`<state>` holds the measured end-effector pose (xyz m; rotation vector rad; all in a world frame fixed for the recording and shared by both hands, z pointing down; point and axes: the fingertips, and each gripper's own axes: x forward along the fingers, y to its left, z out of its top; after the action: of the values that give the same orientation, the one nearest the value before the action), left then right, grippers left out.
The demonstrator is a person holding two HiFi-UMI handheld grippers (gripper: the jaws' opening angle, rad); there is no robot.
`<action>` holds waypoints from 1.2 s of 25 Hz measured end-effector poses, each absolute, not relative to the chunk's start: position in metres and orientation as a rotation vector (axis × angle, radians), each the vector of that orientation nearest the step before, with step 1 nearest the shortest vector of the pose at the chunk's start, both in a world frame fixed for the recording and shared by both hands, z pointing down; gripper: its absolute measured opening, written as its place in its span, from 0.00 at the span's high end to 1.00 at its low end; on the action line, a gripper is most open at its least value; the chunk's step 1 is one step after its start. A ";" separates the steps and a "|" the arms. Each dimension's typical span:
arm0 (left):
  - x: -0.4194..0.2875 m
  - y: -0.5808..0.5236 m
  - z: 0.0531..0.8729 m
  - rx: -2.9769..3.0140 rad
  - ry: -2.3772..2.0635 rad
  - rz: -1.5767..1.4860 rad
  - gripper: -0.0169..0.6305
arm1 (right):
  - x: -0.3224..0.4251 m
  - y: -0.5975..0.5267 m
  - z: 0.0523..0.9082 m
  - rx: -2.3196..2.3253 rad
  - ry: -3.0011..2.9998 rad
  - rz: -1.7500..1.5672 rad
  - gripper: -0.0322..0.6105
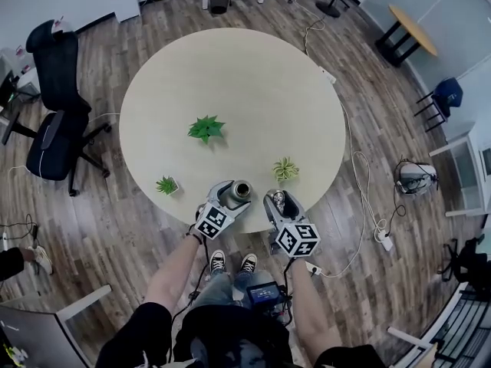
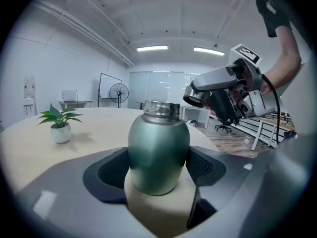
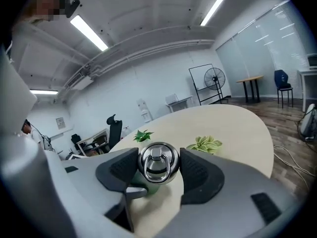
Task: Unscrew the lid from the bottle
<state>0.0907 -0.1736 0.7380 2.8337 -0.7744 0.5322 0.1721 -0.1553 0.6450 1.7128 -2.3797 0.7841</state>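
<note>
Now L gripper (image 1: pixel 232 193) jaws clamp bottle (image 2: pixel 158 150) upright, R gripper (image 1: pixel 278 202) jaws grip lid (image 3: pixel 158 163) alongside

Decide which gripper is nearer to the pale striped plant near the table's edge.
Right. The right gripper, holding the lid, is just on the person's side of the striped plant; the left gripper, clamped on the bottle, is farther off to the plant's left.
</note>
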 end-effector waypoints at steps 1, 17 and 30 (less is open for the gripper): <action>0.091 -0.173 0.738 2.831 -0.786 0.534 0.42 | 0.172 -0.152 0.646 1.723 -2.370 0.790 0.54; 0.059 -0.145 0.626 2.879 -1.181 0.208 0.30 | 0.159 -0.133 0.599 1.711 -2.452 0.672 0.54; -0.026 -0.110 0.438 2.711 -1.784 -0.079 0.88 | 0.135 -0.106 0.466 1.644 -2.637 0.272 0.54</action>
<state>-0.0257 -0.1096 0.4381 2.7112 -1.7844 -0.0795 0.1349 -0.1060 0.4662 1.6435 -2.6371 0.2717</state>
